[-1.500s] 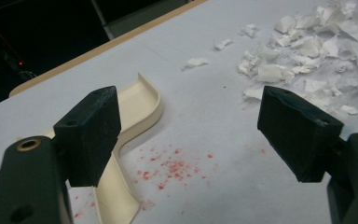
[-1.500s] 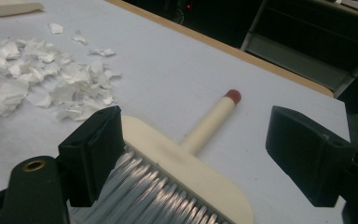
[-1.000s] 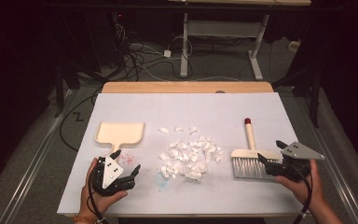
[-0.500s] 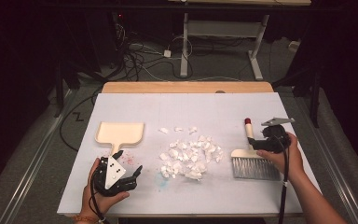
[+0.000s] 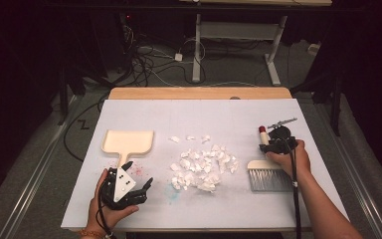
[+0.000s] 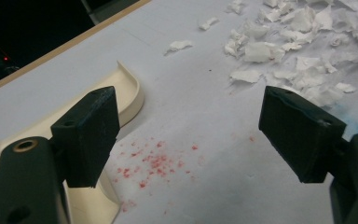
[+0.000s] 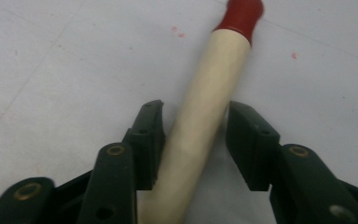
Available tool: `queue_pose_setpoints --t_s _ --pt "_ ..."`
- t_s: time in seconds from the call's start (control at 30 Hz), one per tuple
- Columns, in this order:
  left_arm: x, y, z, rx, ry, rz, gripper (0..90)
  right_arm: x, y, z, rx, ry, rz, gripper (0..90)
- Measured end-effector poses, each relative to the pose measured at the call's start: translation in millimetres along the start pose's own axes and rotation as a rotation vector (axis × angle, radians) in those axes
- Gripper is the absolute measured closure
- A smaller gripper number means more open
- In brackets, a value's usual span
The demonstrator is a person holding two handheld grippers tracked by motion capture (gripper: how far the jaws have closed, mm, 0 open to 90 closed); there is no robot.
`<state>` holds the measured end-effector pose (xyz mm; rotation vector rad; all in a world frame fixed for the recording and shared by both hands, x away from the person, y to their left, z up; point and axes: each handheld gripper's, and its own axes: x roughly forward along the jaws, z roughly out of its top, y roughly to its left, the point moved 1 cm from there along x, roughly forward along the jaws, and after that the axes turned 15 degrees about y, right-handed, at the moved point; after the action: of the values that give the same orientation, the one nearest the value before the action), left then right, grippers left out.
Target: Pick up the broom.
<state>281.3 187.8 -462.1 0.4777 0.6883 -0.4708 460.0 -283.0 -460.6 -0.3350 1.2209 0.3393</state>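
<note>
- Straddling the brush handle (image 7: 205, 107), our right gripper (image 7: 193, 135) has its jaws partly open, one on each side of the cream shaft; a gap shows on the right side, so nothing is clamped.
- We see the brush (image 5: 267, 172) lying flat at the table's right, red tip pointing away.
- We hold our left gripper (image 6: 191, 135) wide open and empty, just beside the dustpan (image 5: 128, 143).
- The paper scraps (image 5: 202, 167) lie between them on the white table (image 5: 229, 114).

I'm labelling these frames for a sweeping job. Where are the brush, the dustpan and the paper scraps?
brush (image 5: 270, 180), high view, on its grey bristles.
dustpan (image 5: 128, 141), high view, middle of its cream tray.
paper scraps (image 5: 203, 167), high view, centre of the white pile.
</note>
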Motion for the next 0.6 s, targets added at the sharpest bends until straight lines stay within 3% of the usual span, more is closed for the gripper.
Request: queue_pose_setpoints --t_s 0.13,0.43,0.6 --pt "0.5 -1.8 1.8 0.011 0.002 -0.007 19.4 0.3 -1.4 -1.9 0.002 -0.017 0.039 69.9" --pt "1.6 -2.8 2.2 0.008 0.003 -0.027 19.4 -0.2 -1.4 -2.4 -0.018 -0.022 0.037 70.1" --pt "0.5 -1.6 2.1 0.006 0.003 -0.02 19.4 -7.6 -1.1 -5.6 -0.032 -0.075 0.041 70.2"
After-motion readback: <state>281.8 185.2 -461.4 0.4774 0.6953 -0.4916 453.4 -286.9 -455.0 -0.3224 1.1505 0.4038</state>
